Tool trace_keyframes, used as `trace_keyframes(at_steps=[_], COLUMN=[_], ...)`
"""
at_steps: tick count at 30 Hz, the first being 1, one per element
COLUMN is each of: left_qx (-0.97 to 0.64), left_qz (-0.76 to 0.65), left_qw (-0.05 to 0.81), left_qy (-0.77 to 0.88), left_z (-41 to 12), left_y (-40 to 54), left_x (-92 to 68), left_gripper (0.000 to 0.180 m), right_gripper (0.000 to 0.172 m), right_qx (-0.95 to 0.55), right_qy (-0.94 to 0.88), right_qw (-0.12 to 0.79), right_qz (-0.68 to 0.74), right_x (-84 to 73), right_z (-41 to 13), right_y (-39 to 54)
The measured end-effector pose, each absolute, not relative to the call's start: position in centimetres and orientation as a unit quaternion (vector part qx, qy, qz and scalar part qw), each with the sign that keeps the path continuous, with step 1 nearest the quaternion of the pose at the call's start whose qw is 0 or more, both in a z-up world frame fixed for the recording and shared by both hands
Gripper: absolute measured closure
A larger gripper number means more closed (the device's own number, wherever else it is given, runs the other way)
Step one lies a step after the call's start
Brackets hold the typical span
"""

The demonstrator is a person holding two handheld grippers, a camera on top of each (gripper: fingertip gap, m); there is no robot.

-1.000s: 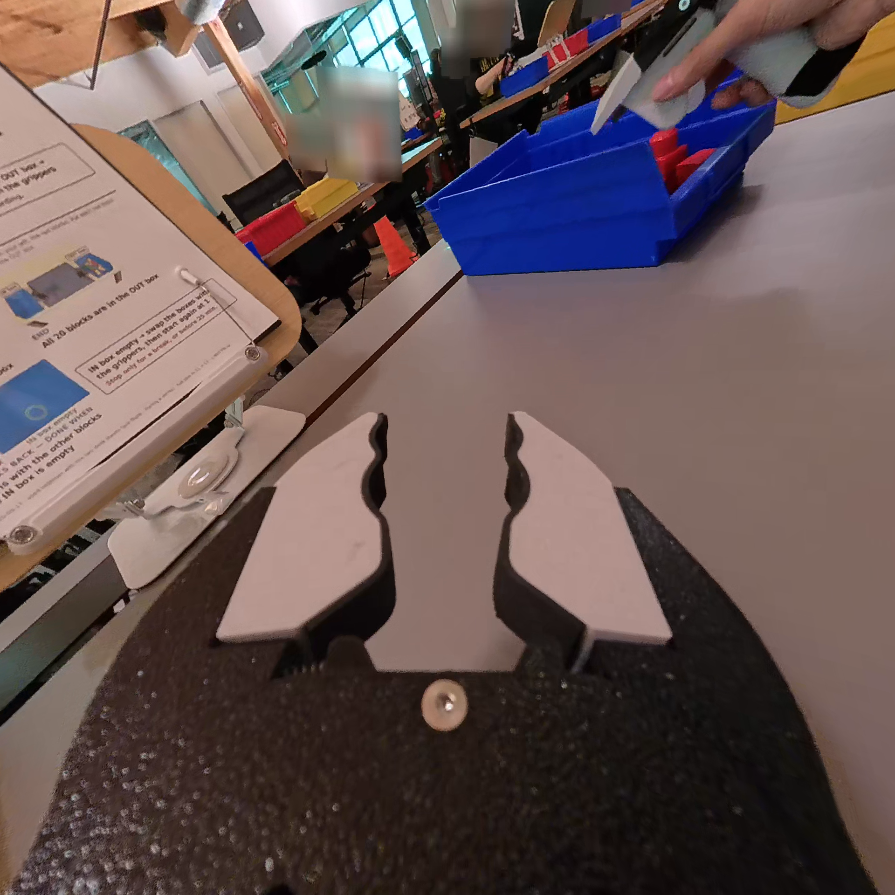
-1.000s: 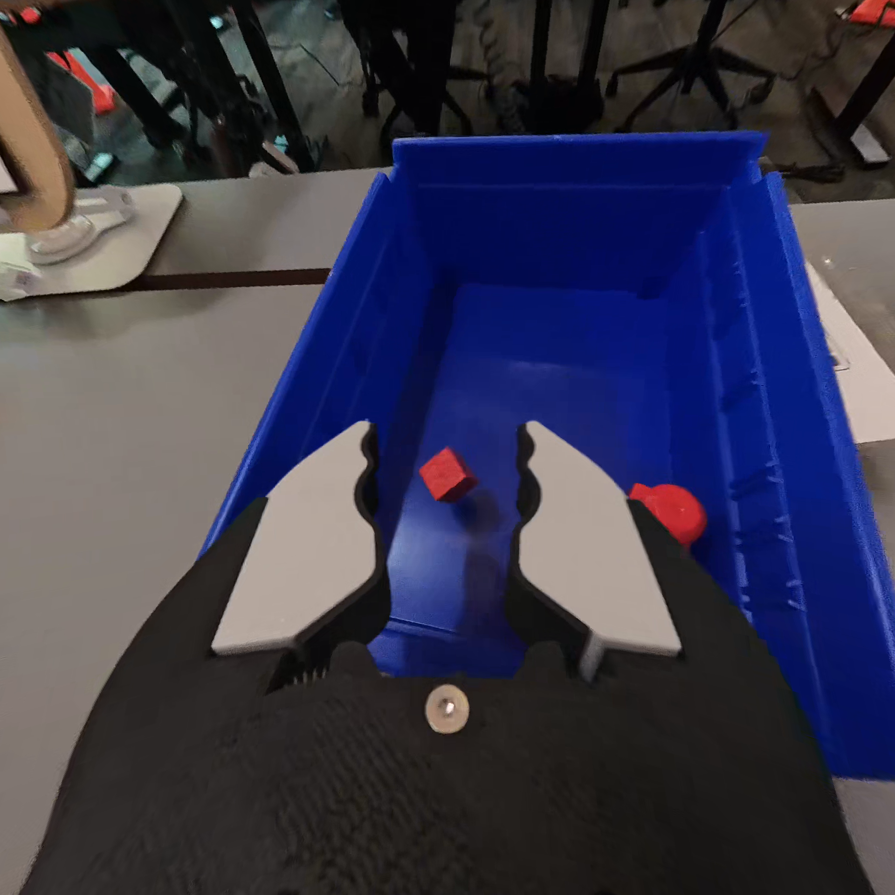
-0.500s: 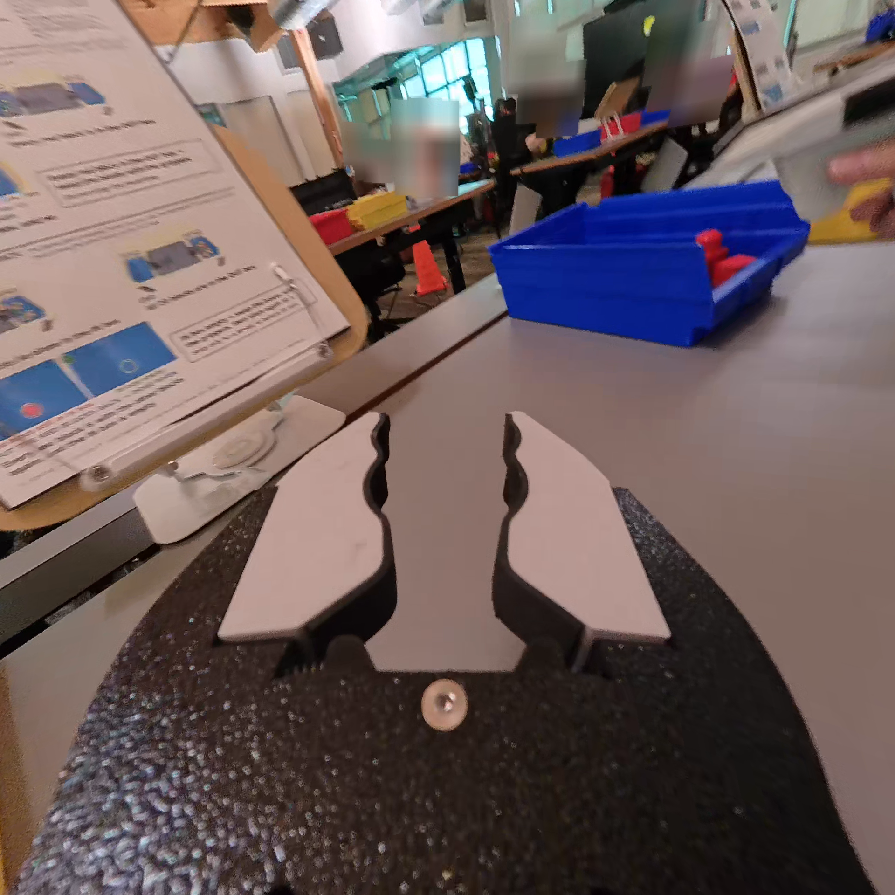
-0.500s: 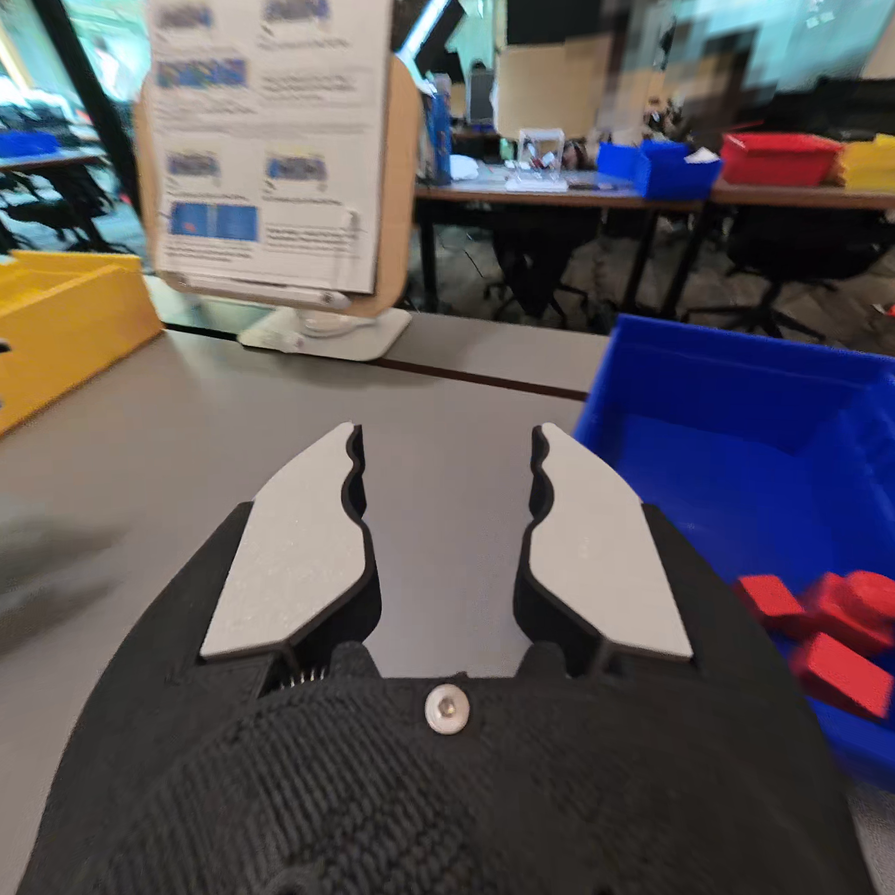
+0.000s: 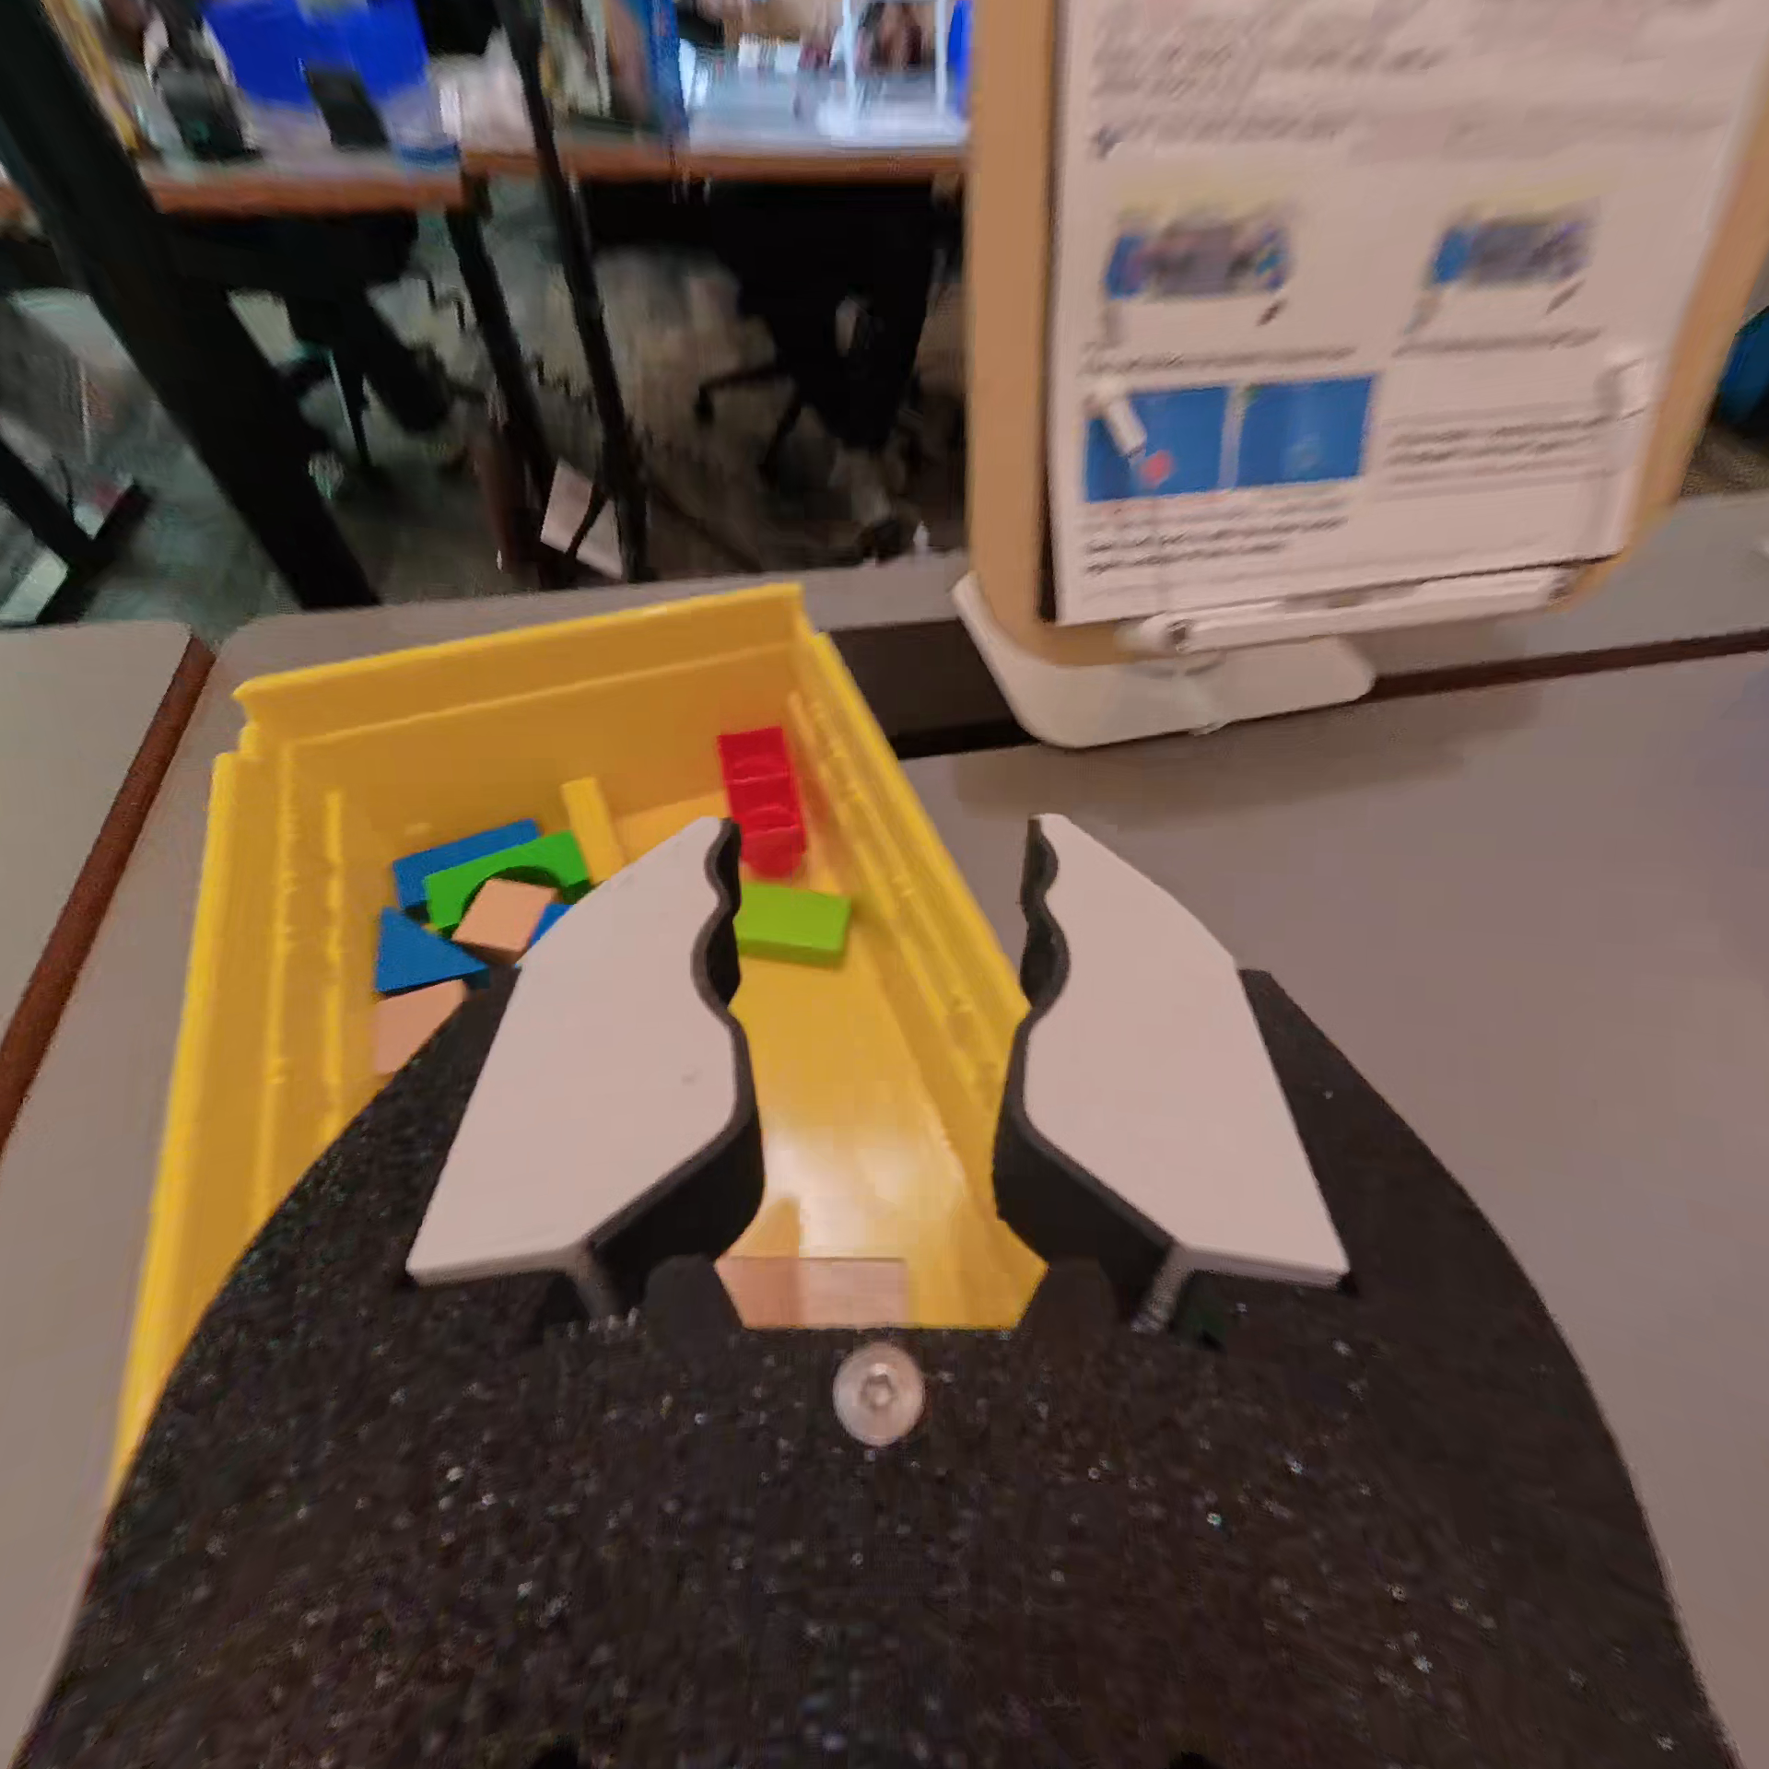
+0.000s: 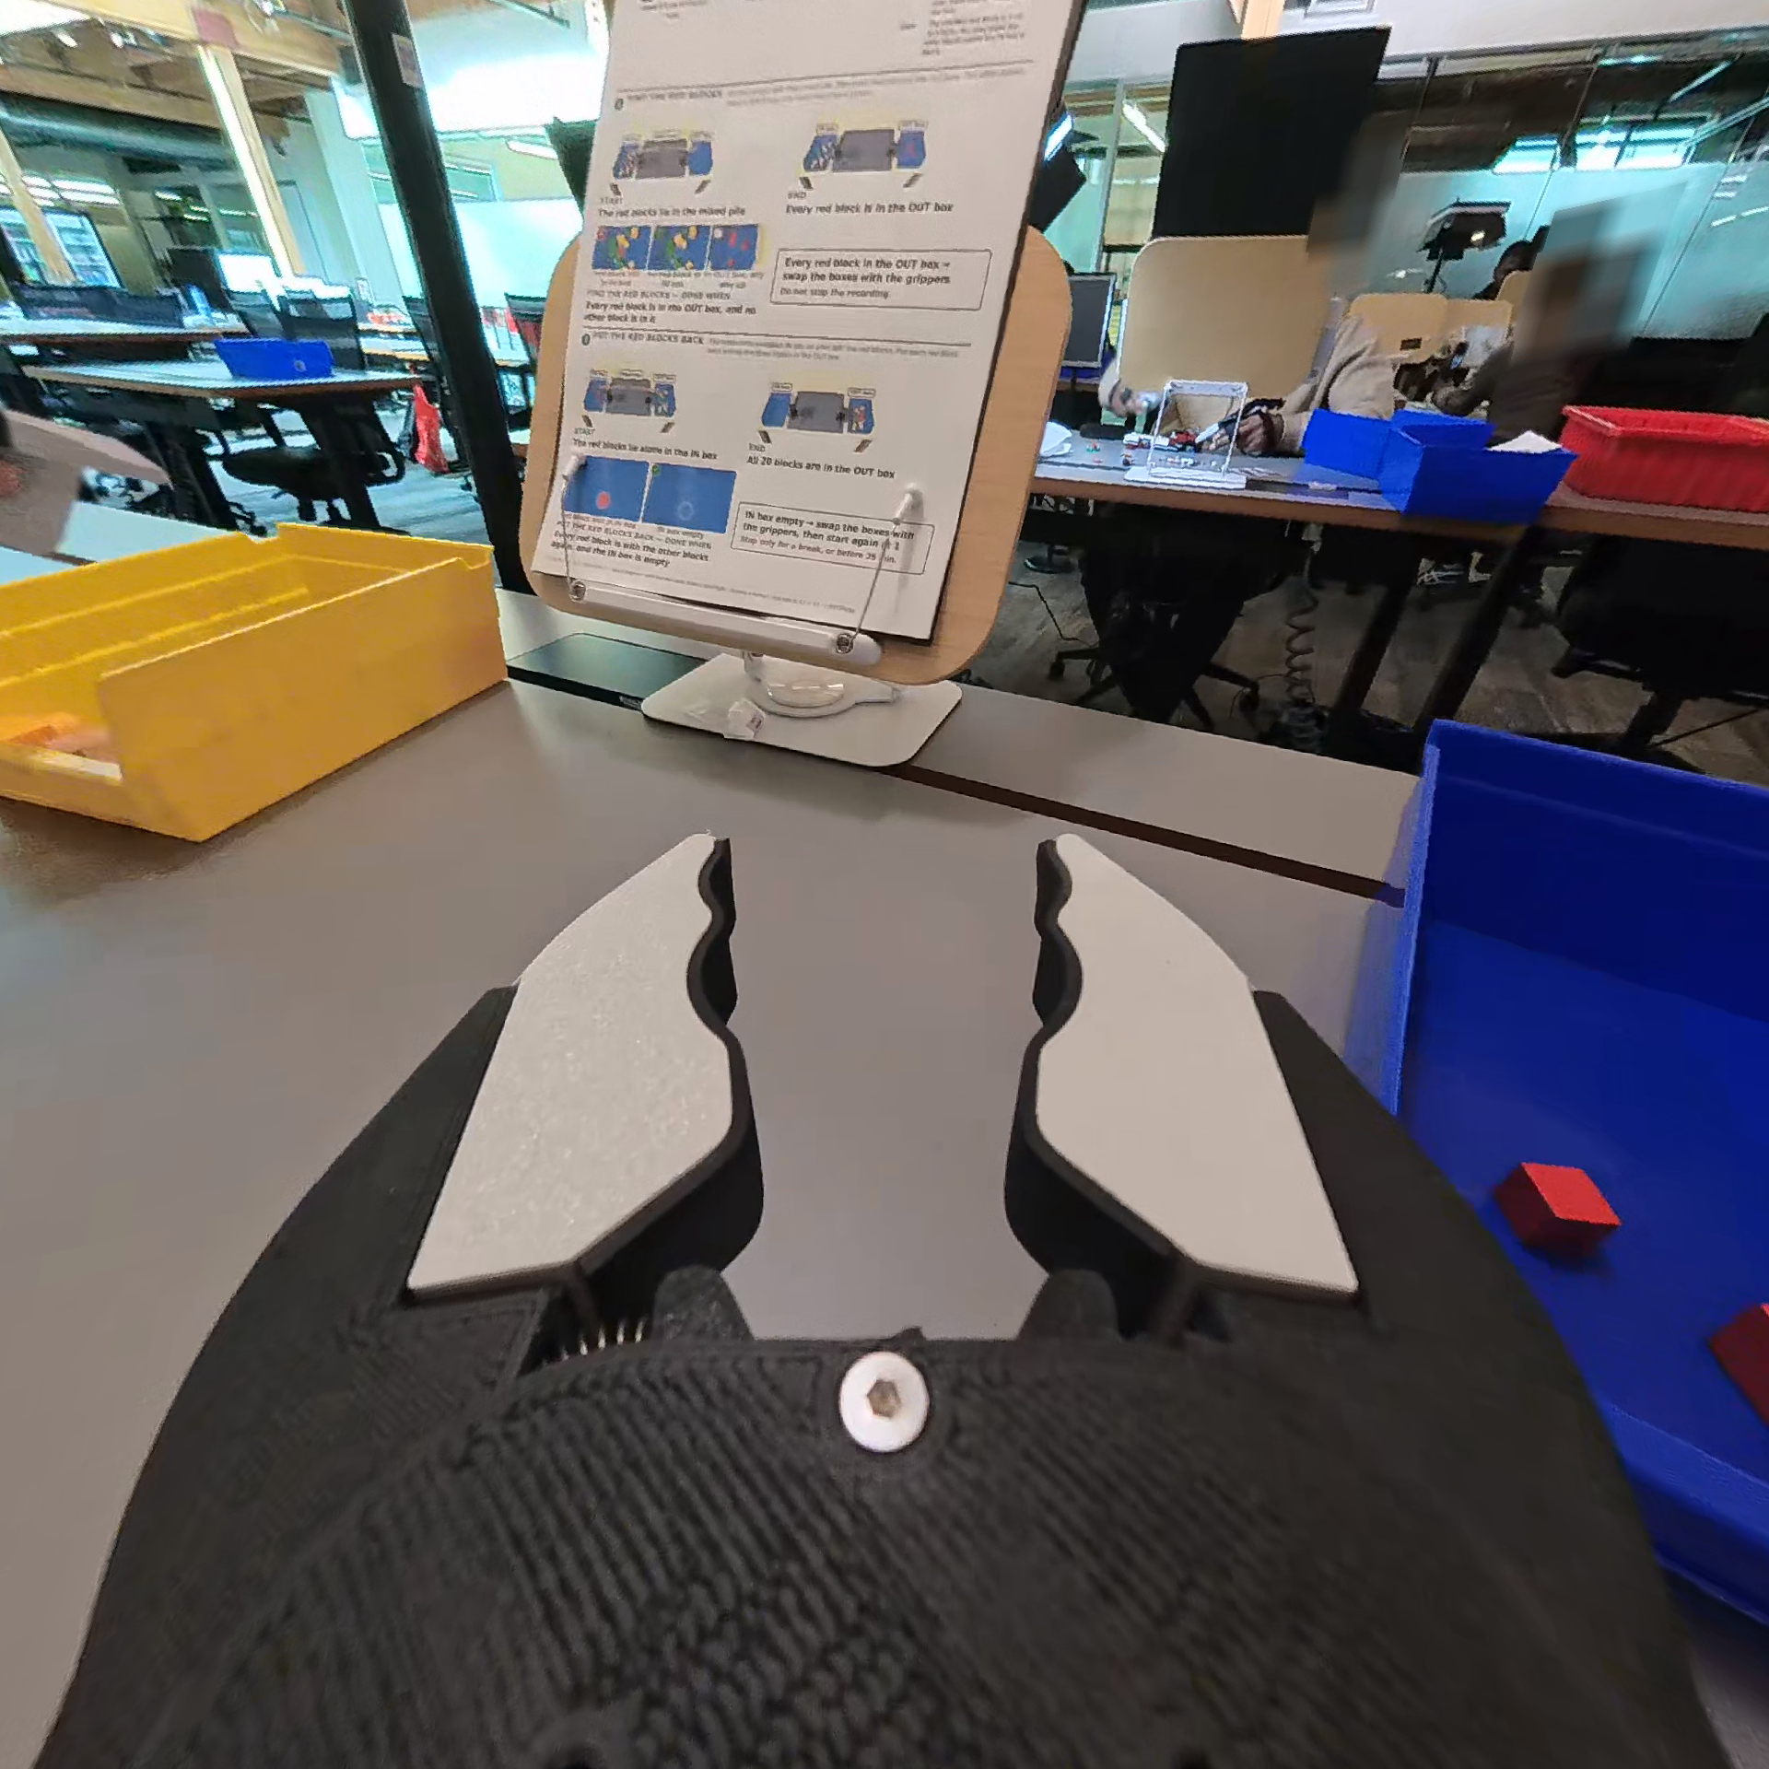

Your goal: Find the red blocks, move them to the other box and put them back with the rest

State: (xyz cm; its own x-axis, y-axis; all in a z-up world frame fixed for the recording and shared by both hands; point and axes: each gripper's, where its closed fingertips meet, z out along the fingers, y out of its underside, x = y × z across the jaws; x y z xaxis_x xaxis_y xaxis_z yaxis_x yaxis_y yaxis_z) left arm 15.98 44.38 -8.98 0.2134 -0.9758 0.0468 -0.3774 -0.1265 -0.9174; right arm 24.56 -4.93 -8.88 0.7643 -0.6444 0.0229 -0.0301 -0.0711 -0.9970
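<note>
Red block (image 5: 761, 799) sits just beyond spread, empty left jaws, w/ green block (image 5: 793, 924) nearer: risk grabbing both.

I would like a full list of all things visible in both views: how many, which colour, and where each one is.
Yellow box: one, left on the table.
Red block: one, in the yellow box by its right wall.
Green blocks: two, in the yellow box.
Blue blocks: at least two, in the yellow box.
Tan blocks: at least three, in the yellow box.
Blue box: one, right on the table.
Red blocks: two visible, in the blue box.
Instruction stand: one, white and wood, at the table's far edge.
Table: one, grey.
Left gripper: jaws open, empty, over the yellow box.
Right gripper: jaws open, empty, over the table.
</note>
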Motion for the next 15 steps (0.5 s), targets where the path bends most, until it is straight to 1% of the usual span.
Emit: trace_keyframes(at_steps=[1, 7, 13, 15], left_qx=[-0.672, -0.712, -0.740, -0.749], left_qz=[-0.341, -0.209, -0.156, -0.135], left_qw=[0.401, 0.297, 0.198, 0.185], left_qy=[0.521, 0.601, 0.624, 0.622], left_z=[-9.7, -15.6, -19.8, -20.8], left_y=[45.8, 49.9, 50.8, 51.4], left_x=[16.7, 21.3, 25.1, 25.8], left_gripper=[0.121, 0.119, 0.118, 0.121], right_gripper=[0.111, 0.110, 0.110, 0.110], right_qx=[-0.692, -0.704, -0.701, -0.704], right_qy=[0.240, 0.233, 0.250, 0.255], right_qw=[0.636, 0.624, 0.617, 0.610], right_qz=[-0.243, -0.247, -0.256, -0.260], right_x=[24.4, 24.0, 23.8, 23.8], right_z=[-8.8, -8.9, -8.8, -9.1], right_y=[-4.8, -4.7, -6.8, -7.5])
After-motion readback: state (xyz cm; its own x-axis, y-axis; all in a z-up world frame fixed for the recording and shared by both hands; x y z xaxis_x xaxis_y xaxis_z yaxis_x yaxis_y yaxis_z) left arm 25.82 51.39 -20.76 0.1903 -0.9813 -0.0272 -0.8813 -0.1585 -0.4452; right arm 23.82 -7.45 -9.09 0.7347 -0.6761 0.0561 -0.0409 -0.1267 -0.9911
